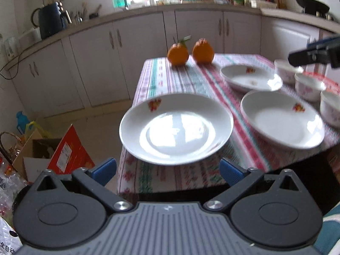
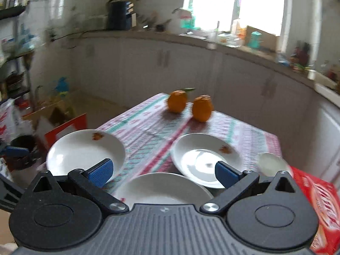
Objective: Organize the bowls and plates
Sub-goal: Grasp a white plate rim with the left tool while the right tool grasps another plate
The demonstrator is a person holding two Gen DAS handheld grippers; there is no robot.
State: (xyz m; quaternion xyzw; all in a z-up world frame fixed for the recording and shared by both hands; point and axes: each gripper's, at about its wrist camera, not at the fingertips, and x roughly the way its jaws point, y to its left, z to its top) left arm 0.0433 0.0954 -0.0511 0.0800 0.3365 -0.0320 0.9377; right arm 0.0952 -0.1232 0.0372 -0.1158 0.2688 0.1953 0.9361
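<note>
Left gripper [image 1: 167,171] fingers spread wide, just short of the near-left plate [image 1: 176,128] overhanging the worktop [image 1: 191,78] edge; right gripper [image 2: 164,173] also spread, empty, above the near plate [image 2: 161,190]; bowls [image 1: 309,86] right, two oranges [image 1: 190,52] far

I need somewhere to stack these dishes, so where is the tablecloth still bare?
Bare cloth runs from the two oranges down to the left plate, and in the strip between it and the right plates. The far right, around the bowls, is crowded.
</note>
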